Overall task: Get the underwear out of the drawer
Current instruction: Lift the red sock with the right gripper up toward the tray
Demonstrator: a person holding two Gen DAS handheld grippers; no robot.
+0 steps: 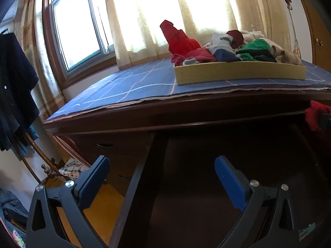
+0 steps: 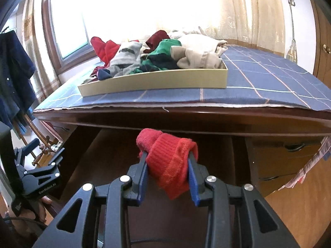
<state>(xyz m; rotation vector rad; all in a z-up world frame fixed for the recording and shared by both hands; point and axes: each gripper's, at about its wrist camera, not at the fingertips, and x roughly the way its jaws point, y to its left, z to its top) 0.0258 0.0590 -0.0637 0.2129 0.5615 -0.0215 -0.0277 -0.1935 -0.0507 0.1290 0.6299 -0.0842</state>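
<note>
My right gripper (image 2: 168, 155) is shut on a red knitted garment (image 2: 169, 161), held just in front of the dark open drawer (image 2: 115, 150) under the desk top. The same red garment (image 1: 315, 113) shows at the right edge of the left wrist view. My left gripper (image 1: 162, 163) stands open over the drawer's dark inside (image 1: 227, 161) with nothing between its fingers. In the right wrist view, the left gripper (image 2: 36, 144) appears at the far left. A shallow yellow tray (image 2: 157, 80) on the desk top is piled with several underwear pieces, red, grey, green and beige. That tray (image 1: 240, 73) shows in the left wrist view too.
A blue checked cloth (image 2: 258, 78) covers the dark wooden desk. Closed side drawers (image 2: 289, 155) sit to the right of the open one. Dark clothes (image 1: 14, 95) hang on a rack at the left. A curtained window (image 1: 144, 10) stands behind the desk.
</note>
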